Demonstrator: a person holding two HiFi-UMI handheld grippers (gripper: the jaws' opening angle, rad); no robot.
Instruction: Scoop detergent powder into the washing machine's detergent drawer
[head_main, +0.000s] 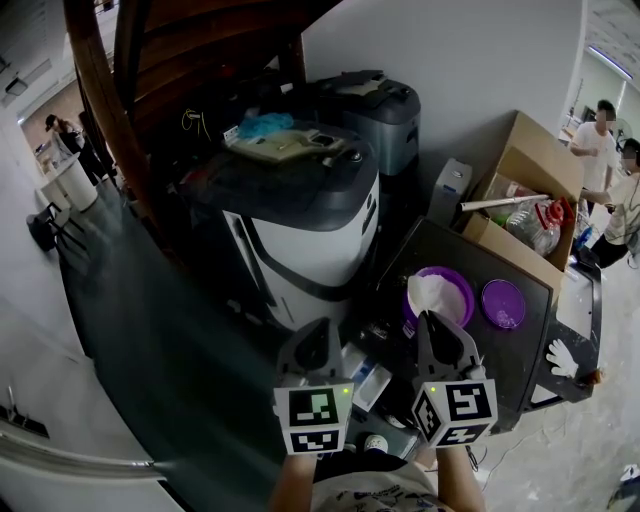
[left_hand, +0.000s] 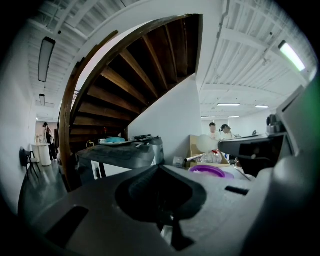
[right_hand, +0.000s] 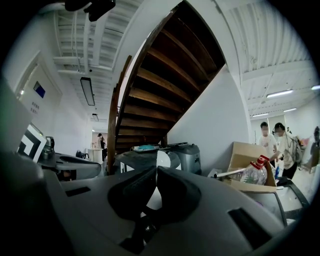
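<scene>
both tongs are held low and side by side over the gap between machine and worktop, each with its marker cube facing up. the left tongs (head_main: 319, 326) are pressed together at the tips with nothing between them, and they point toward the front of the washing machine (head_main: 300, 235), a white body under a dark top. the right tongs (head_main: 433, 318) are also pressed together and empty, their tips just at the near rim of the purple tub (head_main: 458, 285), which stands open on the dark worktop (head_main: 520, 355) with white powder (head_main: 432, 293) heaped inside. the purple lid (head_main: 503, 304) lies flat just beside the tub on its right. below and between the two tongs a pale compartmented part (head_main: 366, 380) shows; i cannot tell whether it is the detergent drawer. a blue cloth (head_main: 266, 125) lies on the machine's top, and a grey machine (head_main: 385, 115) stands behind it against the wall. past the worktop sits an open cardboard box (head_main: 525, 165) holding a clear plastic bottle (head_main: 536, 228) with a red cap. a dark wooden staircase (head_main: 115, 90) curves up on the left, and two people (head_main: 605, 145) stand well apart at the far right
</scene>
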